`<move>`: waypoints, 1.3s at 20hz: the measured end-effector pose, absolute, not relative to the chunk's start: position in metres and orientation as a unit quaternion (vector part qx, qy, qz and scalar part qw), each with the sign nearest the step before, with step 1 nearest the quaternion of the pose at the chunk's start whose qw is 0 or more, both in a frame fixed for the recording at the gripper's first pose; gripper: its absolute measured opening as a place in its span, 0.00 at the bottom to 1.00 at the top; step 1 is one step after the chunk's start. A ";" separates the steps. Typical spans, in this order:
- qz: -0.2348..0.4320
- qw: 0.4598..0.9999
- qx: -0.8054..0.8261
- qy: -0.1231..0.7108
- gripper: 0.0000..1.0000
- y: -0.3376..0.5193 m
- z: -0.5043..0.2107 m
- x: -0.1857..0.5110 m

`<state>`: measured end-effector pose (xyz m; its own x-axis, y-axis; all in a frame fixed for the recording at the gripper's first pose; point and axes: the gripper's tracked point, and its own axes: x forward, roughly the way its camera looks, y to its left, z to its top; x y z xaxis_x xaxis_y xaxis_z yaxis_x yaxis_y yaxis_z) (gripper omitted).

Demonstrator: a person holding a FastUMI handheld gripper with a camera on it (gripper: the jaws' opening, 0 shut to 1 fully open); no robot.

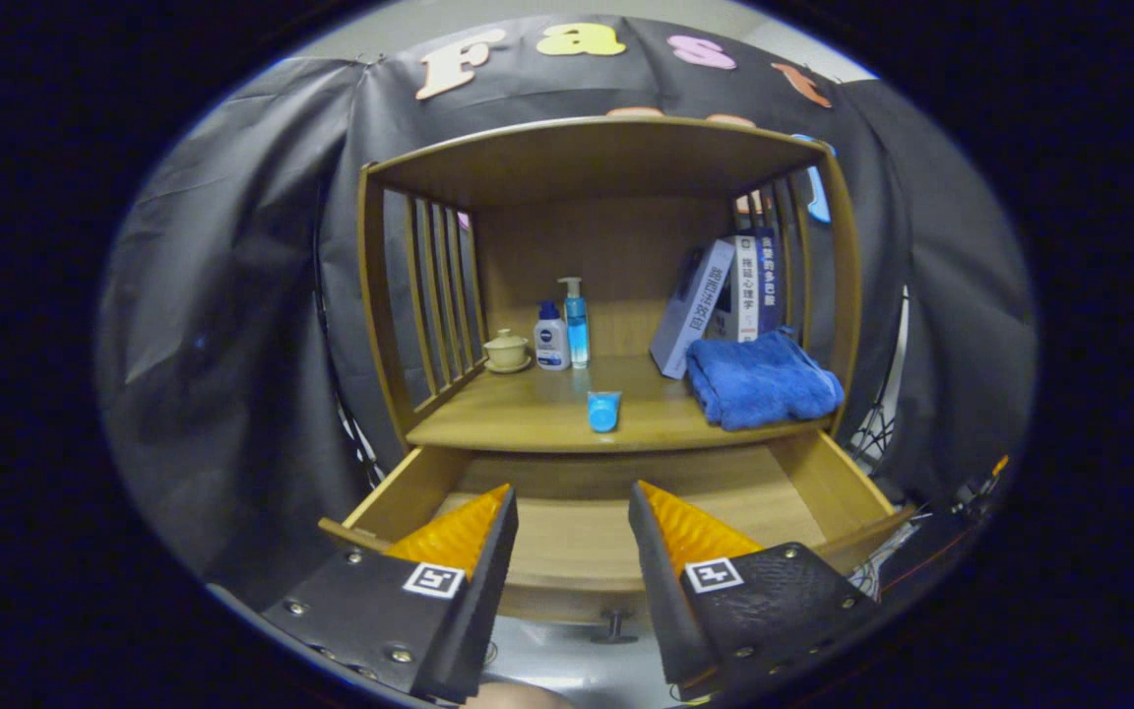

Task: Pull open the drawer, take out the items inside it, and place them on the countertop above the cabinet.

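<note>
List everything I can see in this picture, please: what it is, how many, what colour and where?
Cabinet: one, light wood, slatted sides, against the black cloth wall.
Drawer: one, wood, pulled open below the countertop; the visible part of its floor looks bare.
Small tube: one, blue, at the countertop's front edge, beyond the fingers.
Towel: one, blue, folded, right side of the countertop.
Books: about three, white and blue, leaning behind the towel.
Pump bottle: one, clear blue, at the back.
Lotion bottle: one, white, just left of the pump bottle.
Lidded cup: one, cream, on a saucer, far left.
Hand-held gripper: one, fingers open over the drawer, holding nothing.
</note>
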<state>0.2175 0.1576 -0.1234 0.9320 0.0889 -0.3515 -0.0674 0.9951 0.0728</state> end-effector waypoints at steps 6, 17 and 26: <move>0.002 0.988 -0.003 0.157 0.87 0.132 -0.153 0.181; -0.023 0.984 -0.004 0.176 1.00 0.121 -0.202 0.201; -0.022 0.984 -0.009 0.175 0.99 0.119 -0.204 0.208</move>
<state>0.2082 0.1194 -0.2043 0.9377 -0.0467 -0.3443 0.0401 0.9988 -0.0263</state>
